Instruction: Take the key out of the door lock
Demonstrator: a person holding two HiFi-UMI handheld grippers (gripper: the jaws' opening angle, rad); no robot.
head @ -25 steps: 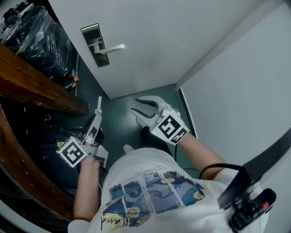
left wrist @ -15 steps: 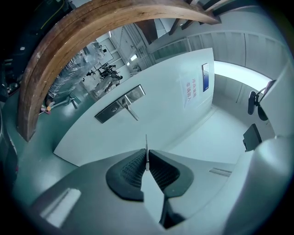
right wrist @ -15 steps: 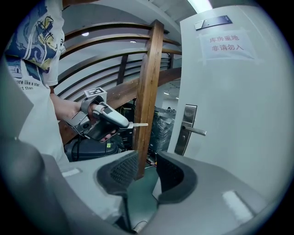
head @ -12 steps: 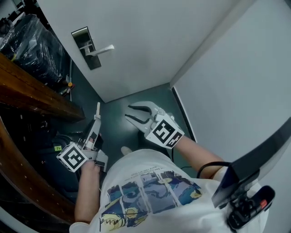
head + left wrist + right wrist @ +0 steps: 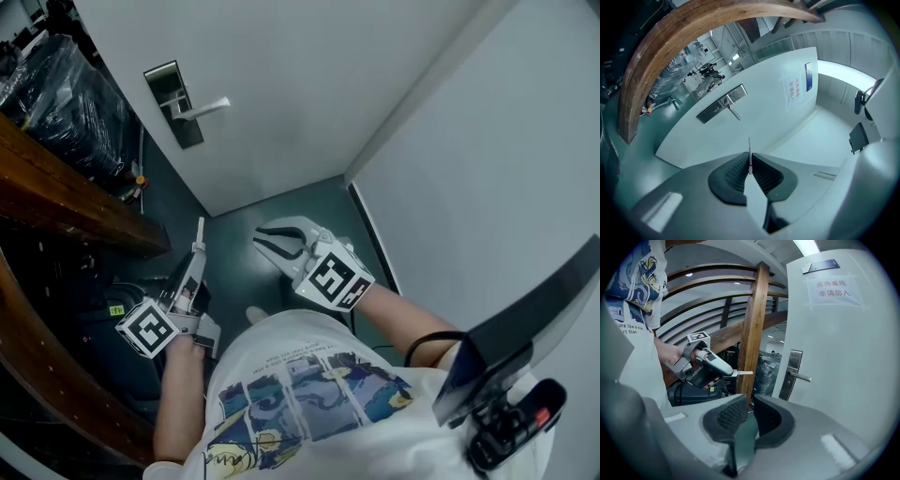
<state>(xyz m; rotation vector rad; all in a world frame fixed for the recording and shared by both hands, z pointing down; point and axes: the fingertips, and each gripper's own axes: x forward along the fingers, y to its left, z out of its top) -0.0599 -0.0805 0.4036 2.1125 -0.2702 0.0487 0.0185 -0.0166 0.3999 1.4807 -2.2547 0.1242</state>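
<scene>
The white door's metal lock plate (image 5: 173, 103) with its lever handle (image 5: 208, 108) is at upper left, well away from both grippers; it also shows as the lock plate (image 5: 721, 104) and the lock plate (image 5: 793, 367). My left gripper (image 5: 196, 258) is shut on a thin pale key (image 5: 200, 232), whose blade sticks out past the tips. That key (image 5: 749, 154) stands edge-on between the pads of the left gripper (image 5: 750, 168), and the key (image 5: 742, 373) is also in the right gripper view. My right gripper (image 5: 264, 240) hangs over the floor, its jaws closing with nothing between them (image 5: 750, 411).
A curved wooden rail (image 5: 66, 178) and a post (image 5: 752, 329) run along the left. A black plastic-wrapped bundle (image 5: 70, 80) sits beyond them, a dark bag (image 5: 112, 323) on the green floor. A white wall (image 5: 487, 178) closes the right. A paper sign (image 5: 833, 287) hangs on the door.
The right gripper's jaws have narrowed from wide open to a small gap. Both grippers have drifted slightly left and down in the head view. The left gripper keeps the key.
</scene>
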